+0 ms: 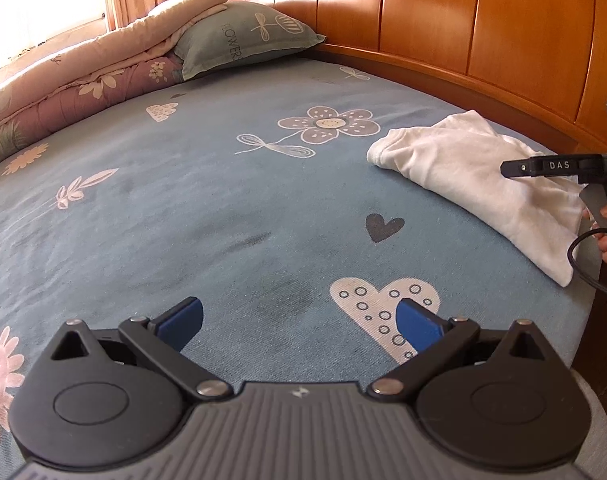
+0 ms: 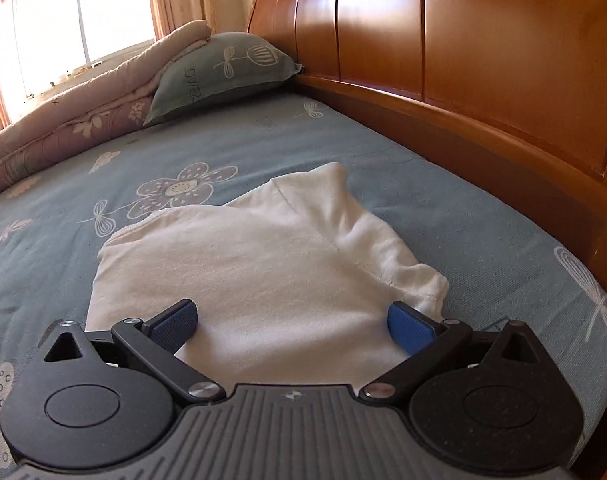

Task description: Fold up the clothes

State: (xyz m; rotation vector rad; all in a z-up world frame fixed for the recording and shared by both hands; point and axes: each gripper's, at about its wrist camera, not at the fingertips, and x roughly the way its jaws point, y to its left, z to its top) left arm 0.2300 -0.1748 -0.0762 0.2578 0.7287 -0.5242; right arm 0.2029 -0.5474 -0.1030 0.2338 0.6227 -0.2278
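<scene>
Two hand-held grippers are out over the bed. The left hand-held gripper (image 1: 299,322) hangs above the bare blue sheet (image 1: 223,208), its blue pads spread wide and empty. The right hand-held gripper (image 2: 293,326) is likewise spread apart, holding nothing, poised over the near edge of one white garment (image 2: 263,264). That single garment lies folded near the wooden headboard (image 2: 483,48). Farther off sit one green pillow (image 2: 223,72) and one rolled quilt (image 2: 83,120).

The left wrist view looked low across the bed (image 1: 223,208) toward the headboard (image 1: 463,20). The right wrist view sat nearer the headboard (image 2: 483,40), close above the white garment (image 2: 263,260). Both shared the garment (image 1: 475,172), pillow (image 1: 247,38) and headboard.
</scene>
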